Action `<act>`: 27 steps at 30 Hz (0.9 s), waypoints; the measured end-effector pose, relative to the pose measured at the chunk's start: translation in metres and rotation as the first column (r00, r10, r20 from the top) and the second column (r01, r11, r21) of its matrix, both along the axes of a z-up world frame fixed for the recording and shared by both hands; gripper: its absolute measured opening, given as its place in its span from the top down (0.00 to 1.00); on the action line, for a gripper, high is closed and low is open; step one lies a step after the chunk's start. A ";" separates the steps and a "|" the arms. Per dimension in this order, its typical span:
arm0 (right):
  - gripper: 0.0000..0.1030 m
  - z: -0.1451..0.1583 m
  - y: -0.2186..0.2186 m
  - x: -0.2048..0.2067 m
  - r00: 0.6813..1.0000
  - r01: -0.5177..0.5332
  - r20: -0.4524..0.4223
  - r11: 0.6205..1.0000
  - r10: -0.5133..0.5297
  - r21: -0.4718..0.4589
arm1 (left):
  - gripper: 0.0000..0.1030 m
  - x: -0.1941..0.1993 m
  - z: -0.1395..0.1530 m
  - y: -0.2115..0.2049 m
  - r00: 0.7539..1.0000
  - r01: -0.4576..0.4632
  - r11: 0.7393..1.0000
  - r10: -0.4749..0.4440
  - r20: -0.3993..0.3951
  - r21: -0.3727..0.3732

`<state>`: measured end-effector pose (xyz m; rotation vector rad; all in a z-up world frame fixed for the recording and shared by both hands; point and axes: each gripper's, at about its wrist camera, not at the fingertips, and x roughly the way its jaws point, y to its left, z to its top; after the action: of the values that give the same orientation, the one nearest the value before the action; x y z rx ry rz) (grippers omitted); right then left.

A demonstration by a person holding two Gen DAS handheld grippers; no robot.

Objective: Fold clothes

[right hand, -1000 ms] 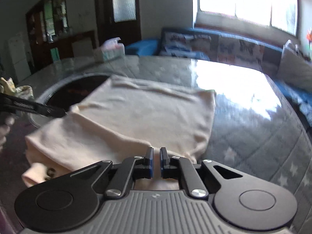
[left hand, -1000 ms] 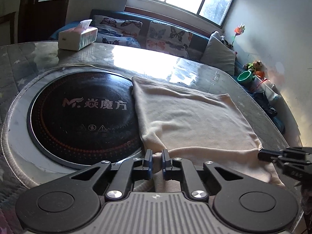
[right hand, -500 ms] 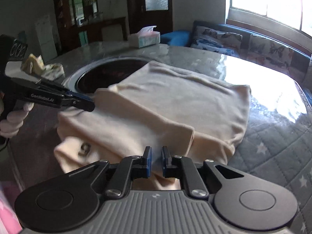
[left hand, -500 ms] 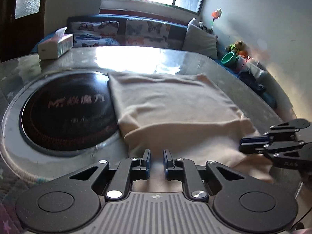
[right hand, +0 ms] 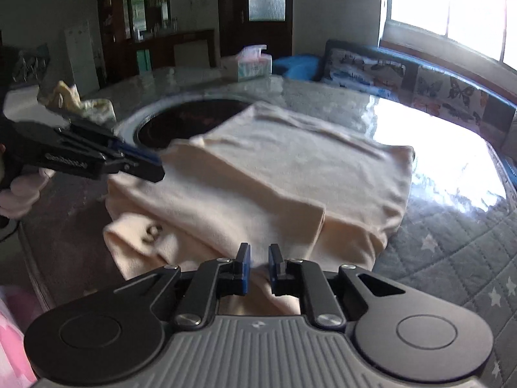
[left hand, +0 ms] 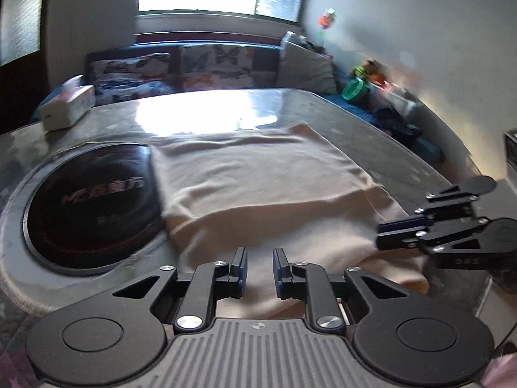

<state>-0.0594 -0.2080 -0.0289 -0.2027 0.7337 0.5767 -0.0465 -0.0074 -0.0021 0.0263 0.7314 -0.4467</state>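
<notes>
Now your left gripper is opening and your right gripper is hanging slightly apart, both clear above the soft, light, floppy cream garment lying half-folded on the table beside the cooktop, so you are wanting its near corners.

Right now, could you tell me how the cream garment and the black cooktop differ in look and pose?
The cream garment is pale, soft and rectangular, folded in layers; the black cooktop is a glossy round disc. The garment lies on the table, while the cooktop sits sunk into it inside a pale ring. Both lie flat, and the garment's edge overlaps the cooktop.
</notes>
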 end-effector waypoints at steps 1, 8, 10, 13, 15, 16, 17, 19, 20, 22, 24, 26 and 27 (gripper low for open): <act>0.88 -0.001 0.000 0.000 1.000 0.001 0.001 1.000 -0.001 0.003 | 0.81 0.001 -0.002 -0.004 1.000 0.017 1.000 -0.017 -0.011 0.009; 0.80 0.013 -0.009 -0.011 1.000 -0.019 0.006 1.000 0.019 -0.007 | 0.65 -0.027 0.004 -0.002 0.991 0.128 0.985 -0.132 0.025 0.118; 0.78 0.017 -0.012 -0.017 0.999 -0.034 0.016 0.999 0.034 -0.032 | 0.59 -0.041 0.005 -0.002 0.984 0.161 0.970 -0.171 0.041 0.183; 0.70 0.021 -0.015 -0.028 0.998 -0.065 0.020 0.996 0.067 -0.069 | 0.58 -0.061 0.001 -0.010 0.966 0.214 0.933 -0.246 0.078 0.289; 0.66 0.022 -0.017 -0.036 0.995 -0.089 0.030 0.991 0.092 -0.098 | 0.56 -0.074 -0.003 -0.021 0.945 0.256 0.903 -0.309 0.110 0.344; 0.66 0.021 -0.018 -0.039 0.995 -0.096 0.029 0.989 0.100 -0.113 | 0.56 -0.077 -0.006 -0.026 0.936 0.262 0.893 -0.328 0.130 0.367; 0.65 0.021 -0.018 -0.042 0.994 -0.103 0.028 0.986 0.107 -0.128 | 0.56 -0.080 -0.009 -0.031 0.926 0.267 0.881 -0.347 0.149 0.389; 0.64 0.020 -0.020 -0.047 0.993 -0.114 0.022 0.982 0.119 -0.152 | 0.56 -0.082 -0.014 -0.038 0.913 0.273 0.868 -0.370 0.174 0.414; 0.64 0.019 -0.020 -0.049 0.992 -0.119 0.022 0.979 0.125 -0.166 | 0.56 -0.082 -0.016 -0.041 0.906 0.277 0.864 -0.380 0.184 0.422; 0.56 0.016 -0.020 -0.054 0.990 -0.131 0.025 0.973 0.138 -0.191 | 0.56 -0.082 -0.020 -0.046 0.894 0.284 0.854 -0.400 0.200 0.436; 0.48 0.014 -0.019 -0.060 0.986 -0.146 0.045 0.967 0.158 -0.209 | 0.58 -0.083 -0.023 -0.049 0.885 0.286 0.848 -0.412 0.216 0.447; 0.46 0.012 -0.016 -0.066 0.981 -0.165 0.062 0.961 0.183 -0.221 | 0.72 -0.081 -0.024 -0.050 0.882 0.290 0.851 -0.415 0.224 0.437; 0.43 0.010 -0.014 -0.068 0.978 -0.173 0.075 0.957 0.195 -0.233 | 0.79 -0.079 -0.023 -0.050 0.883 0.291 0.858 -0.411 0.226 0.423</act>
<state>-0.1274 -0.2217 -0.0192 -0.5115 0.6890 0.6557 -0.1259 -0.0569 -0.0253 0.5967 0.4896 -0.6336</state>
